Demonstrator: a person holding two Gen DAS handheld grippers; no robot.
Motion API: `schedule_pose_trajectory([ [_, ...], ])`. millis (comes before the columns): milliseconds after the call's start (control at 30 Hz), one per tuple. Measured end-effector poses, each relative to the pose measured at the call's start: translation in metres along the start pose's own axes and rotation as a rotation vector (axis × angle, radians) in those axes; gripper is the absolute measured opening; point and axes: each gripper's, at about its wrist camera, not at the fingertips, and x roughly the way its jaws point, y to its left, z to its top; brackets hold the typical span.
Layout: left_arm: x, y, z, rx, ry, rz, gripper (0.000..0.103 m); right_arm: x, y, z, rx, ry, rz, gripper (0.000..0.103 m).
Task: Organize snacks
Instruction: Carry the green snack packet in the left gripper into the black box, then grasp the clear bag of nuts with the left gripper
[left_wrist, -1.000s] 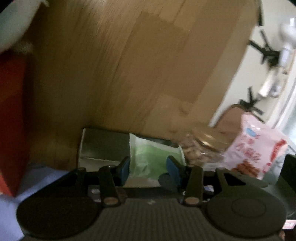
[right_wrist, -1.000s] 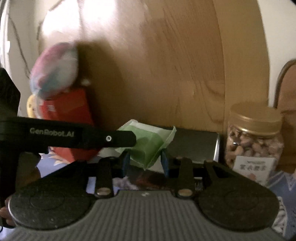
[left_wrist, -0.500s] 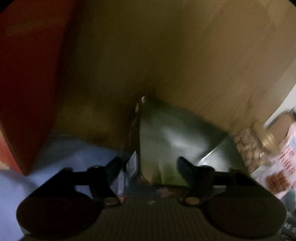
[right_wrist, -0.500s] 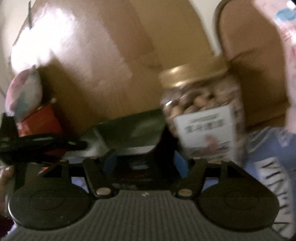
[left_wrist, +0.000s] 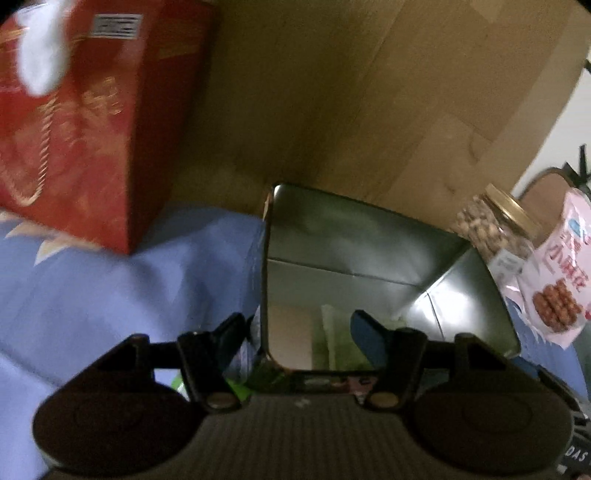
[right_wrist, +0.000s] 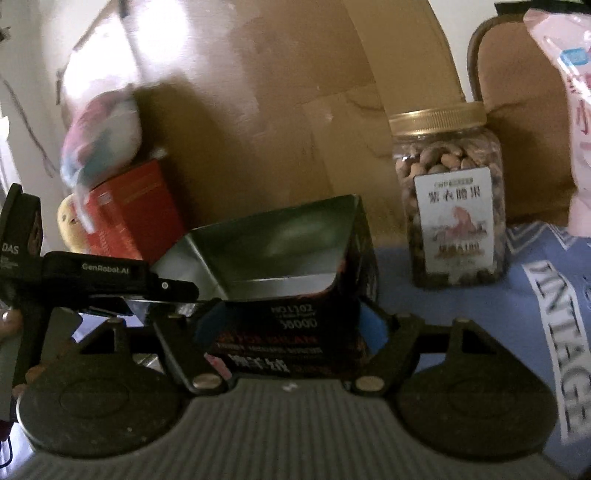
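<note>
An open dark metal tin (left_wrist: 351, 251) stands on the blue cloth; its shiny inside shows in both views. A green snack packet (left_wrist: 340, 343) lies at the tin's bottom. My left gripper (left_wrist: 299, 332) is open, its jaws straddling the tin's near left wall, one finger inside above the packet. My right gripper (right_wrist: 291, 325) is open, its jaws on either side of the tin's printed outer wall (right_wrist: 291, 317). The left gripper's black body (right_wrist: 103, 277) reaches over the tin's left rim in the right wrist view.
A red box (left_wrist: 85, 110) stands left of the tin, with a soft toy (right_wrist: 103, 136) on top. A gold-lidded nut jar (right_wrist: 447, 195) and a pink snack bag (left_wrist: 561, 273) stand to the right. A wooden panel (left_wrist: 332, 92) rises behind.
One second ago both grippers held the green packet above the tin. Both have since opened, the packet now lies inside the tin, and both grippers sit lower, close around the tin.
</note>
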Motion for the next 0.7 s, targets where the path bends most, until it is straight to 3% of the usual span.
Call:
schedule_pose_trajectory([
  [67,-0.004,0.000,-0.008,0.003,0.001,-0.019,0.071,-0.012,-0.002,-0.008,-0.018,0.001,-0.006,0.081],
  [133,-0.010,-0.002,-0.009,-0.016,-0.006,-0.034,0.071,-0.018,-0.007,-0.007,-0.015,-0.005,-0.024,0.079],
  [267,-0.066,-0.004,-0.031,0.016,-0.150,-0.039,0.075,-0.060,-0.004,-0.013,-0.007,-0.082,-0.027,0.079],
  [400,-0.111,-0.004,-0.064,0.098,-0.230,-0.030,0.075,-0.102,0.011,-0.049,-0.051,-0.040,0.034,0.075],
  [467,-0.126,-0.005,-0.091,0.154,-0.207,-0.034,0.073,-0.116,0.017,-0.070,-0.020,0.014,0.077,0.071],
  [567,-0.138,-0.003,-0.126,0.195,-0.109,-0.091,0.066,-0.123,0.019,-0.094,0.117,0.105,0.147,0.062],
  [700,-0.135,-0.001,-0.161,0.158,0.027,-0.198,0.064,-0.120,0.021,-0.113,0.218,0.167,0.193,0.054],
])
